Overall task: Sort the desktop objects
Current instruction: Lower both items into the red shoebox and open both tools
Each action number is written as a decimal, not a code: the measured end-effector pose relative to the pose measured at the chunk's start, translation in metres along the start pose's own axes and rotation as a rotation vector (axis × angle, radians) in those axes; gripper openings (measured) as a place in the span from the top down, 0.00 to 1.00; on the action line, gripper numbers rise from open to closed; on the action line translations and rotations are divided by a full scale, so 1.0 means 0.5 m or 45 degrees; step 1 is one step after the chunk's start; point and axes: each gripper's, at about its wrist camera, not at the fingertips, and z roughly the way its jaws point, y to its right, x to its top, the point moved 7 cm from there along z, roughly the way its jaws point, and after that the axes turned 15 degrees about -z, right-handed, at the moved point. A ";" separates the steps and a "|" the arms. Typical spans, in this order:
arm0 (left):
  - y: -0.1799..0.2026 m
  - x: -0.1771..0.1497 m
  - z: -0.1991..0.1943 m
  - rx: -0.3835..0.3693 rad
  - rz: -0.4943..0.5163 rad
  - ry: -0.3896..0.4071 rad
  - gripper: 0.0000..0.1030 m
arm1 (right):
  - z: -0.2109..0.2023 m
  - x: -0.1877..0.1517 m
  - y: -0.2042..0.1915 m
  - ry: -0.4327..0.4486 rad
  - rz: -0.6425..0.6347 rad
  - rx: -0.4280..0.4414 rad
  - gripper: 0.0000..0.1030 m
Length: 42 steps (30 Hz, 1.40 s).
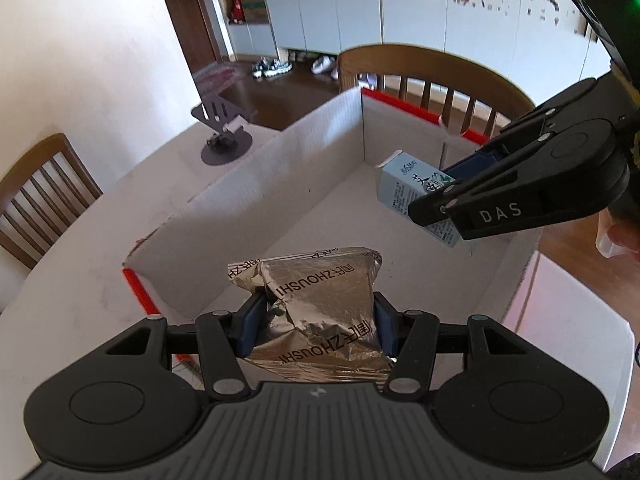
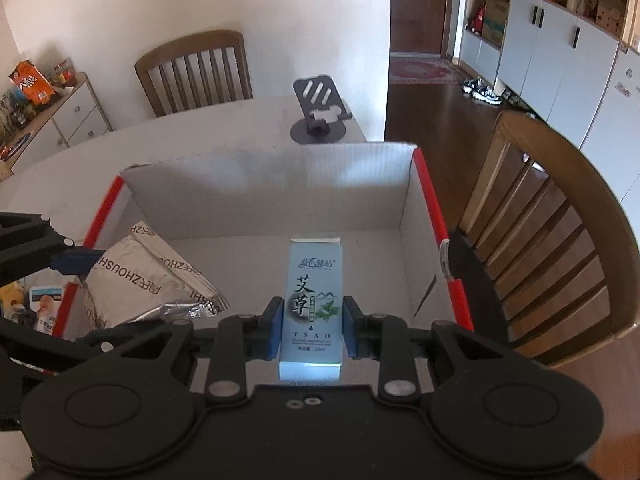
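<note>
Room: dining area with white cabinets, wooden chairs and dark wood floor.
Counter: pale, carrying an open cardboard box with red edge strips; a dark phone stand sits beyond the box, ahead of both tongs.
Left tongs: clamped on a crinkled silver foil packet, held over the box's near edge.
Right tongs: clamped on a small pale blue carton with green leaf print, held upright above the box's bare floor.
Between them: the packet hangs to the left of the right tongs, apart from the carton.
</note>
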 end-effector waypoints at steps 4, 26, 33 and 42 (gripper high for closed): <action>0.005 0.000 0.022 -0.017 -0.003 -0.053 0.47 | 0.029 0.004 0.009 -0.034 -0.006 0.011 0.72; 0.001 -0.029 0.105 -0.032 -0.050 -0.275 0.46 | 0.132 -0.001 -0.004 -0.276 -0.024 0.094 0.72; 0.000 -0.025 0.105 -0.051 -0.071 -0.270 0.44 | 0.140 -0.003 -0.006 -0.308 -0.022 0.117 0.69; -0.008 -0.014 0.095 -0.068 -0.100 -0.223 0.27 | 0.121 0.004 -0.001 -0.275 -0.006 0.123 0.59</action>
